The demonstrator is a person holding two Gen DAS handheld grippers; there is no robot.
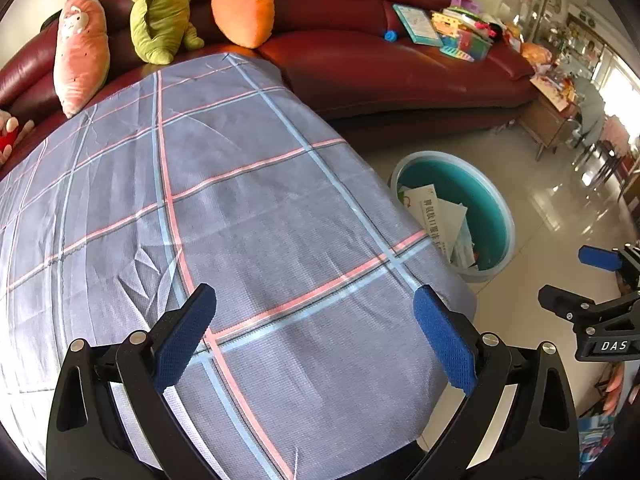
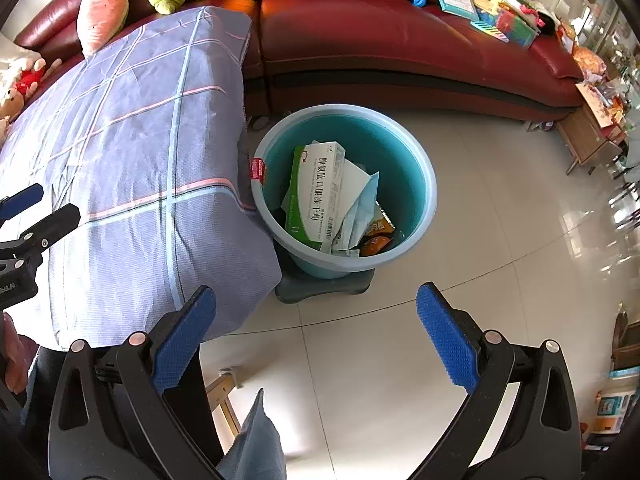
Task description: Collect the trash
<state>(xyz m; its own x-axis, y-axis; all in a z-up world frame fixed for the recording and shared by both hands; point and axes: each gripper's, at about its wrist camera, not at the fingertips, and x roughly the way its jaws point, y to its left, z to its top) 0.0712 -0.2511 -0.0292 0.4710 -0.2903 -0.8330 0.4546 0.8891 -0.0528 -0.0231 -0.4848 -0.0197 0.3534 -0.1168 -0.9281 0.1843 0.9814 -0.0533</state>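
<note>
Red sofa (image 2: 400, 36) along the back, plush toys and books on it. Table under a grey checked cloth (image 1: 240, 208), top bare. Teal bin (image 2: 416, 168) on the floor, touching the table's corner, standing on a dark base (image 2: 352, 286). Inside: a green-and-white medicine box (image 2: 316, 192) leaning upright, crumpled pale paper (image 2: 360, 204), an orange wrapper (image 2: 376, 236) half buried; lower layers hidden. Left gripper (image 1: 314, 336) over the cloth, pads spread wide, nothing between. Right gripper (image 2: 316, 336) above floor tile, likewise spread and empty. Red label (image 2: 258, 170) on the bin rim, unreadable.
</note>
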